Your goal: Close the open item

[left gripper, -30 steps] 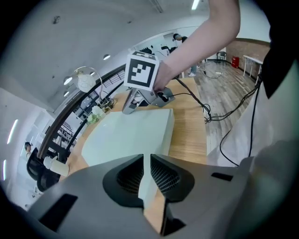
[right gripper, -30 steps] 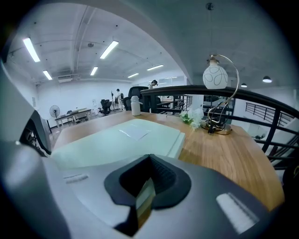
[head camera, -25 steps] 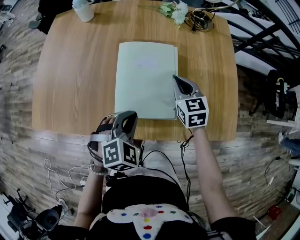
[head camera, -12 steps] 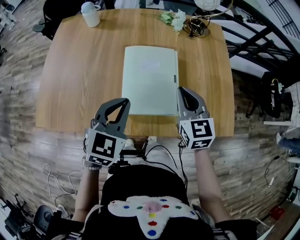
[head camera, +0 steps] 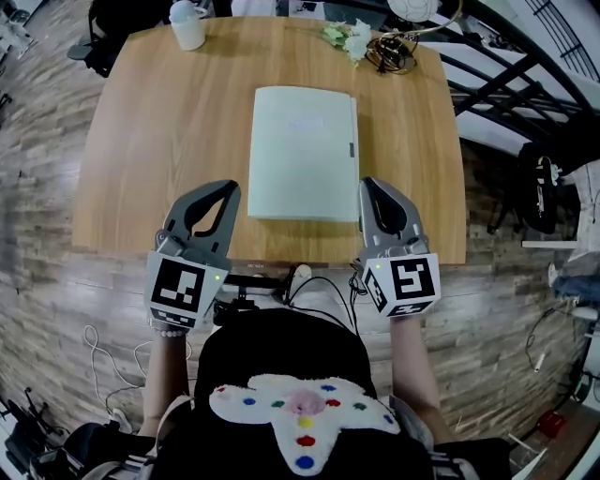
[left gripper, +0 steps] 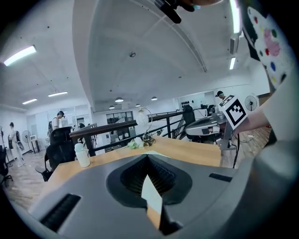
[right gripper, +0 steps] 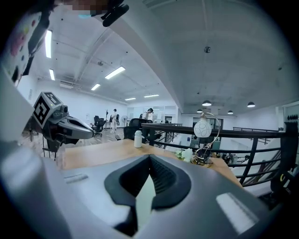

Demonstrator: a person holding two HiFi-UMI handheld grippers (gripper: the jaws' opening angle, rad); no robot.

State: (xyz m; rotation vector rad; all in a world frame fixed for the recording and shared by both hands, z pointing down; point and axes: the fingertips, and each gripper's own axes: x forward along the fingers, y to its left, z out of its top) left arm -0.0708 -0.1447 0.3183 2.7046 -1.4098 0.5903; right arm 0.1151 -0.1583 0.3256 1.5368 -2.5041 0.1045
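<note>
The folder (head camera: 302, 155) lies centred on the table (head camera: 141, 141), a cup (head camera: 187, 25) at the far left corner, flowers (head camera: 345, 37) beside a lamp (head camera: 396, 49) at the far right. The left gripper (head camera: 225, 187) and right gripper (head camera: 368, 185) flank the folder's near end.

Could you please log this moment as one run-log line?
folder: closed, flat on table | left tongs: shut, empty | right tongs: shut, empty

The grey right tongs (right gripper: 149, 157) have their jaws closed tip to tip, empty, a pale green flat sheet (right gripper: 145, 198) shows through the gap below, and farther on the light wooden surface (right gripper: 103, 150) stand a small white bottle (right gripper: 138, 138) and white flowers (right gripper: 187, 153).
</note>
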